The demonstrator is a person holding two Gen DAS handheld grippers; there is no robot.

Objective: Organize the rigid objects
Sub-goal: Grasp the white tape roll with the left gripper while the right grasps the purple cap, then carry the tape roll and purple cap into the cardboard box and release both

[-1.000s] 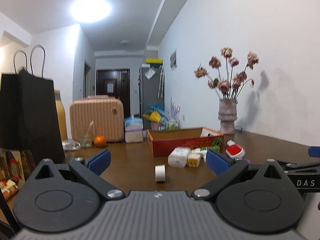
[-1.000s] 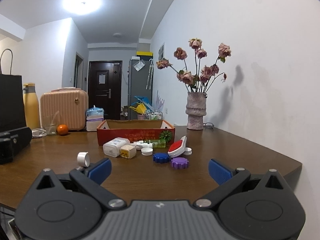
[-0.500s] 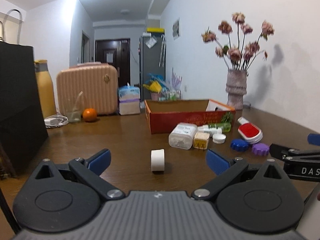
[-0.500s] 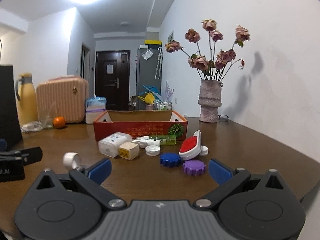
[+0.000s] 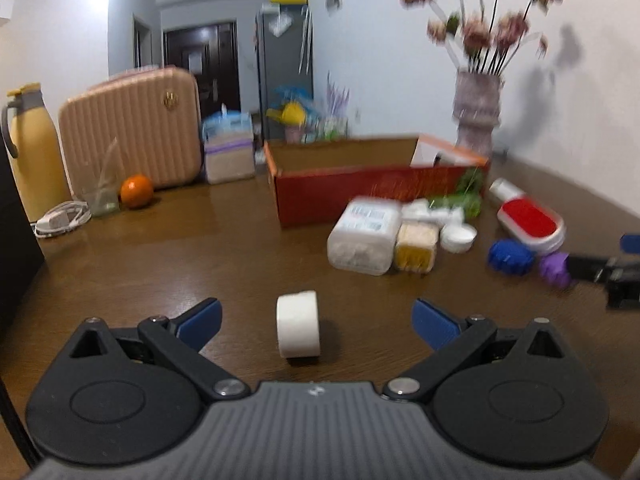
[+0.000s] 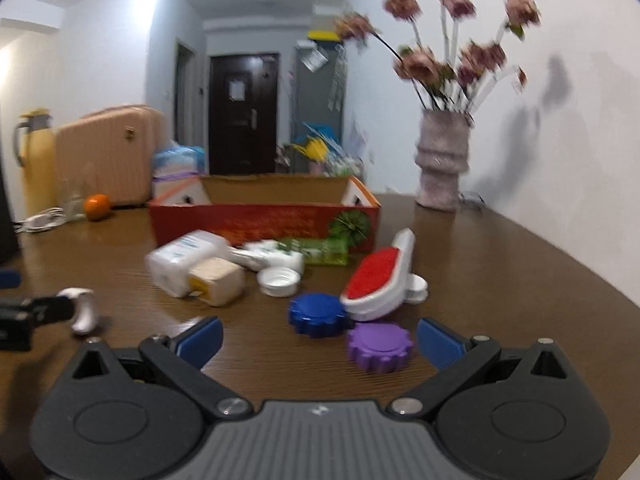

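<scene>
On the table (image 6: 500, 264), a box (image 6: 264, 220) stands far of a cluster: bottle (image 6: 182, 260), small block (image 6: 216, 280), cap (image 6: 279, 281), brush (image 6: 378, 280), two knobs. A roll (image 5: 298, 330) lies nearer, left. A vase (image 6: 442, 160) stands far right.

Both views are motion-blurred. The flowers (image 5: 486, 20) at one o'clock smear into streaks, their tops cut by the left view's upper edge. Print on the white plastic container (image 5: 366, 238) is unreadable. The black bag (image 5: 16, 248) at nine o'clock is cropped. The red box (image 6: 264, 216) hides its own contents.
</scene>
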